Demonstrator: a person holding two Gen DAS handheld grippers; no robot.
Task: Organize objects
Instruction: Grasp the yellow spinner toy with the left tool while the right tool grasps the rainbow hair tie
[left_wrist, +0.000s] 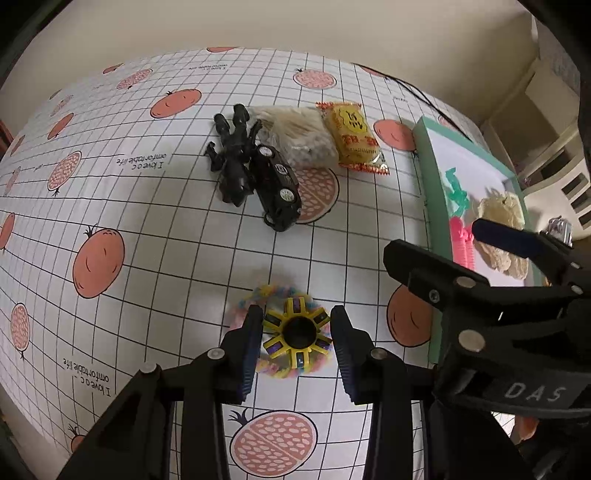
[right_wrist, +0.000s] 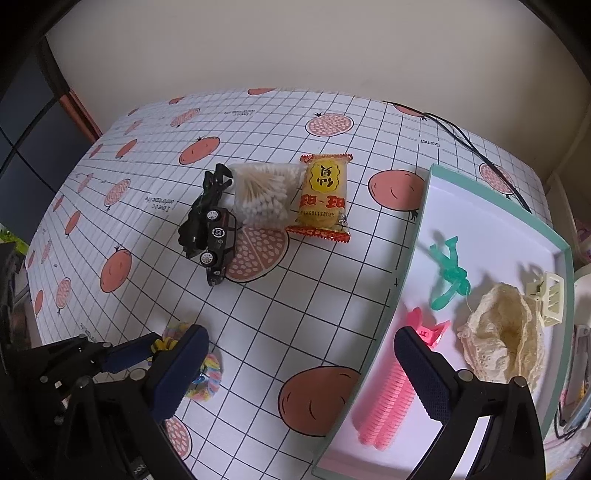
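Left gripper sat low over the worktop, jaws part-open and straddling the yellow spinner. Left finger looked to touch the spinner's edge; right finger stood just clear. Not yet clamped, by my reading. The spinner rested on a pastel hair tie, near the worktop's front edge and just left of the tray.

Right gripper hovered with jaws wide and empty, one finger over the worktop, the other over the tray beside the pink comb.

In the tray: comb, green figure, lace cloth, cream clip. Still out on the worktop, well apart from the tray: black car, black figure, cotton buds, snack packet.

Risks, as judged:
- The spinner's spokes are uneven; jaws closing on spoke tips could let it pivot or pop out.
- The hair tie beneath could get pinched and lifted along, or drag and fall off midway.
- The right gripper stood close by the path to the tray; a collision seemed possible if both moved.
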